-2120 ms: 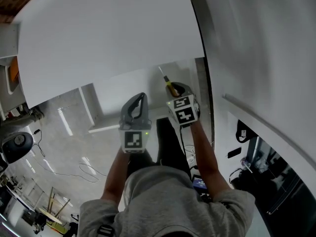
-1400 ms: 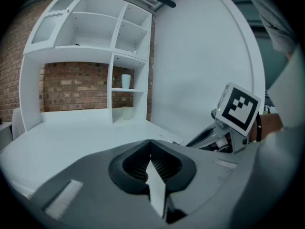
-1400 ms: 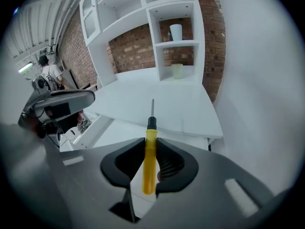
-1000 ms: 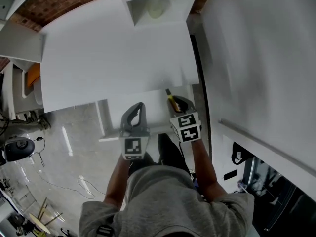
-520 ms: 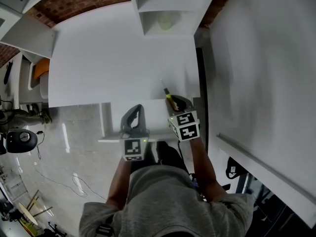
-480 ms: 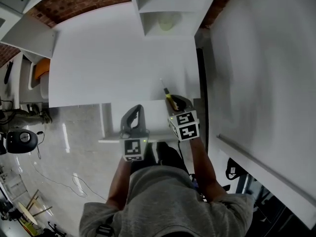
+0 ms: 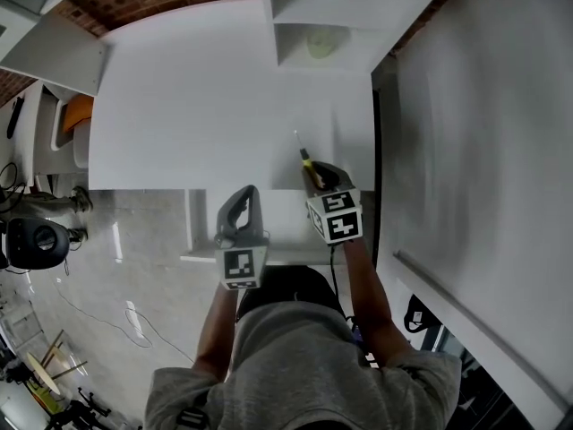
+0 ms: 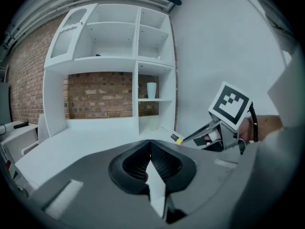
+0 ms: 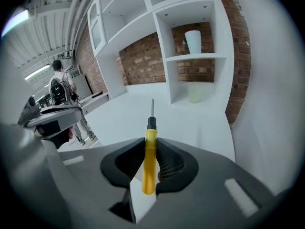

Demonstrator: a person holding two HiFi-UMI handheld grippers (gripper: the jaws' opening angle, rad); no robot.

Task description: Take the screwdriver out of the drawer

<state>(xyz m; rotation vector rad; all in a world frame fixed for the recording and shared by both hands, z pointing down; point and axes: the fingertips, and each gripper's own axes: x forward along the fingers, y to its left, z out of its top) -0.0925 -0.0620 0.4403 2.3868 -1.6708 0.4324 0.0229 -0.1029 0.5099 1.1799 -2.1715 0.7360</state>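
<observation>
Right tongs [image 9: 148, 168] clamp yellow-handled screwdriver [image 9: 149, 154], shaft pointing ahead over white counter [image 9: 143, 111]; white cup [image 9: 193, 42] on shelf [image 9: 195, 57] beyond.

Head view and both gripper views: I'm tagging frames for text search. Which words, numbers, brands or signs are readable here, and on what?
No readable text in any view.
Left marker cube and right marker cube: black-and-white square patterns only, no letters or digits.
Screwdriver: plain yellow handle, no brand visible.
White cup on the shelf: no print visible.
</observation>
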